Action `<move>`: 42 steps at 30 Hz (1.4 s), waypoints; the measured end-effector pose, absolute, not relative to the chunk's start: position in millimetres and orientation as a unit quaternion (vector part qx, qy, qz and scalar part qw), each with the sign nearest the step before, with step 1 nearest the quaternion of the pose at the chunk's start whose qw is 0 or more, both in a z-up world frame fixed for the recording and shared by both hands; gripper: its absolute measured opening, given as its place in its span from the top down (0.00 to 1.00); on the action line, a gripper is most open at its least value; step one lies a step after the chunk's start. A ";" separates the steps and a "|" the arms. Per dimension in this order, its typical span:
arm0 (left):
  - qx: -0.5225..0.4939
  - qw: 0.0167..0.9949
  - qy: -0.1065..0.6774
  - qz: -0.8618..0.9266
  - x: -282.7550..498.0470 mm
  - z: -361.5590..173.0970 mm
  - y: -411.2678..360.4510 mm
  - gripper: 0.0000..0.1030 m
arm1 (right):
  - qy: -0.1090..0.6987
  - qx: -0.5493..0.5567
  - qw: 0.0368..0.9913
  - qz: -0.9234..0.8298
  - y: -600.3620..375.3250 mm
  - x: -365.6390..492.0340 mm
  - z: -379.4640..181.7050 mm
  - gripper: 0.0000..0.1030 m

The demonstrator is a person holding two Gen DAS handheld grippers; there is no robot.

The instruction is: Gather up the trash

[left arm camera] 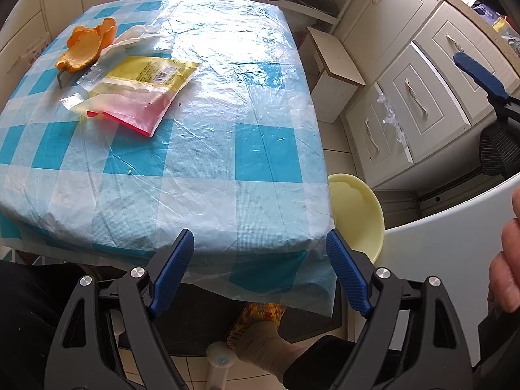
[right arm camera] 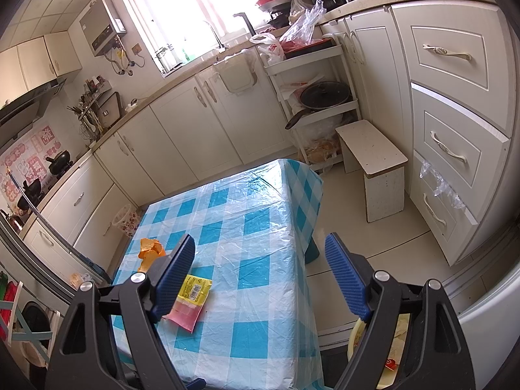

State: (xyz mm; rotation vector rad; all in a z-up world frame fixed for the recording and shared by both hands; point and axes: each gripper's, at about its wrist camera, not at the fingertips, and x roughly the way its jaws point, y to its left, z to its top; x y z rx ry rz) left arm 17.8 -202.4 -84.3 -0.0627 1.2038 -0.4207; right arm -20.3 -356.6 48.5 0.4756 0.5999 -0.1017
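Observation:
On the blue-and-white checked tablecloth (left arm camera: 227, 149) lie an orange peel (left arm camera: 87, 47), a crumpled white wrapper (left arm camera: 136, 37) and a yellow-and-pink plastic packet (left arm camera: 143, 94), all at the far left. My left gripper (left arm camera: 260, 269) hangs open over the table's near edge, nothing between its fingers. The right gripper (right arm camera: 260, 276) is open too, held above the table; the packet (right arm camera: 191, 302) and peel (right arm camera: 149, 250) lie beside its left finger. A pale yellow bowl (left arm camera: 357, 214) sits low beside the table's right edge; in the right wrist view the bowl (right arm camera: 396, 341) holds some scraps.
White cabinets with drawers (right arm camera: 455, 123) line the right side. A small white stool (right arm camera: 377, 165) stands on the floor past the table. A shelf rack with a pan (right arm camera: 321, 97) is by the counter. A hand (left arm camera: 507, 260) shows at the right edge.

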 end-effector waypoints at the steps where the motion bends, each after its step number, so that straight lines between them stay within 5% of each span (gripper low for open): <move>1: -0.029 0.803 0.562 -0.196 17.5 -84.5 -202.1 0.23 | 0.293 0.232 0.926 -0.050 -356.6 -20.3 48.6 0.23; 42: -0.031 0.801 0.565 -0.195 18.3 -84.5 -202.0 0.23 | 0.294 0.231 0.926 -0.049 -355.0 -20.8 47.4 0.23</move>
